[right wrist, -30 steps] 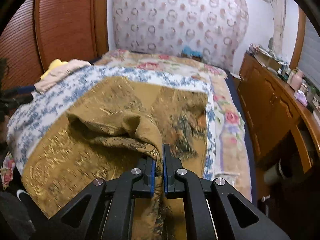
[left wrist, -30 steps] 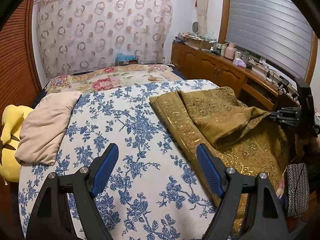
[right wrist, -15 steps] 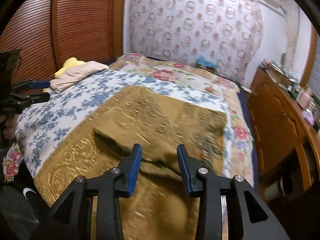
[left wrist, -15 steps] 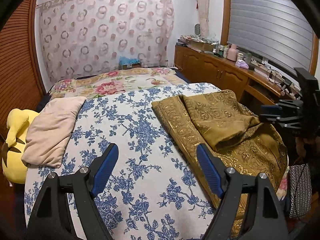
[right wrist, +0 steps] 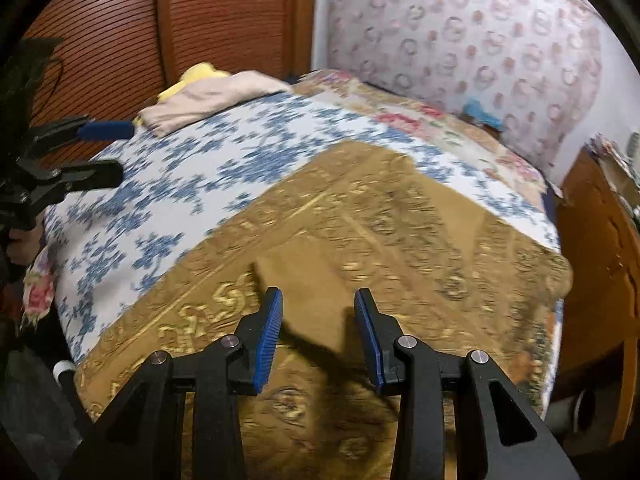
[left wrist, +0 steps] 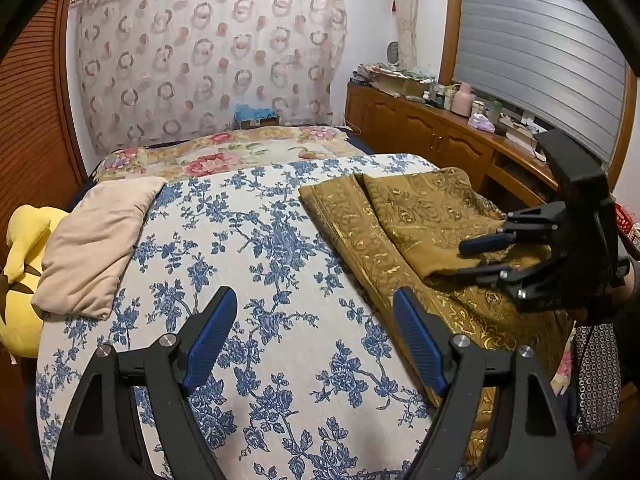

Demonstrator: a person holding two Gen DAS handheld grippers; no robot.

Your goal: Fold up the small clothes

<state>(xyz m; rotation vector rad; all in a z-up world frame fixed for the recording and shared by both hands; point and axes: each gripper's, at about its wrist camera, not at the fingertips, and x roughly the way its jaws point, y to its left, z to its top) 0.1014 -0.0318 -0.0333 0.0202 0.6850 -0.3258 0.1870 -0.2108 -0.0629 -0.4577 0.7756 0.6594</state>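
right gripper (right wrist: 318, 336) now off gold cloth (right wrist: 360, 240)

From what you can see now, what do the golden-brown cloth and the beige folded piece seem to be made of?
The golden-brown cloth looks like a woven brocade: shiny gold motifs stand out on a duller olive ground, and its folds hold stiffly. The beige folded piece looks like soft matte cotton or knit, plain and limp with rounded edges; the exact fibre cannot be told.

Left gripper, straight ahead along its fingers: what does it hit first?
Most likely the blue-floral bedspread. The left gripper is open with nothing between its fingers, pointing down at bare bedspread; the gold cloth lies off to its right.
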